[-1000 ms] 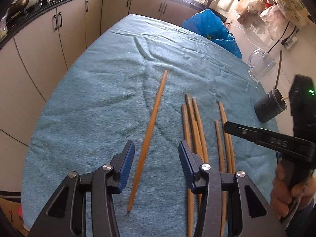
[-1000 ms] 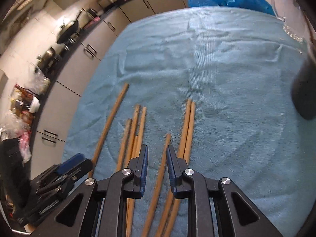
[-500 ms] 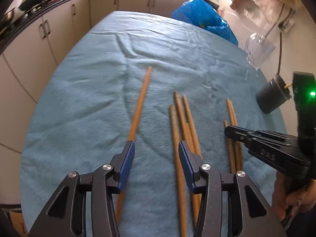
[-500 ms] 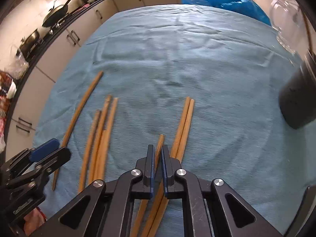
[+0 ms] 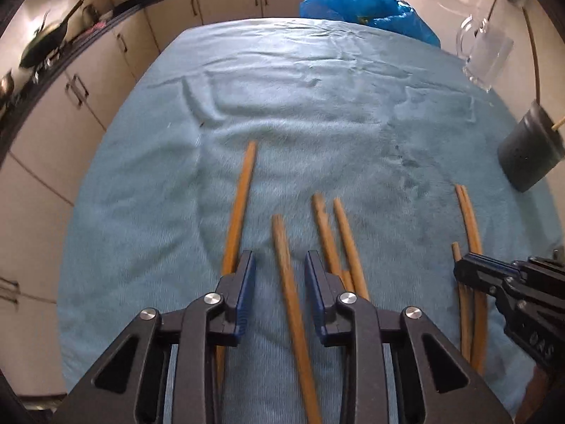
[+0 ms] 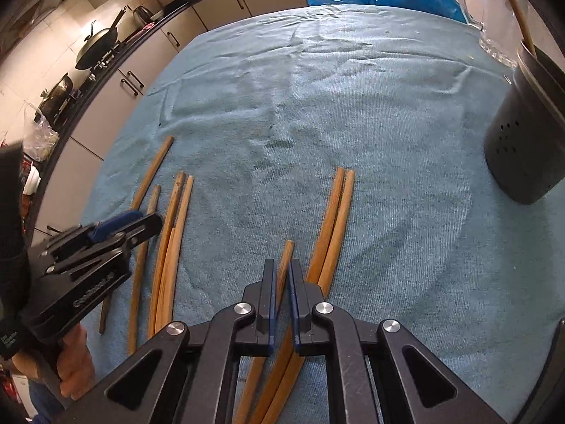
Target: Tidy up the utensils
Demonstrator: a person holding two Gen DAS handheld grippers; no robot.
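Right tongs [image 6: 281, 284] clamped on one chopstick [image 6: 286, 258] near desk's [image 6: 388, 141] front edge, likely for the holder [image 6: 522, 148] at right edge; left tongs [image 5: 280, 281] closing astride another chopstick [image 5: 282, 247], not yet pinching.

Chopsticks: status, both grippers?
Right gripper shut on one chopstick. Left gripper closing, straddling another chopstick, not yet gripped. Holder far right, path unobstructed.

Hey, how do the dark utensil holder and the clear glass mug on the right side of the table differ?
The dark utensil holder is opaque, with small holes in its wall; the glass mug is see-through, with a handle. The holder has a stick poking out of it; the mug looks empty. The holder stands nearer the chopsticks. Both stand on the blue cloth.
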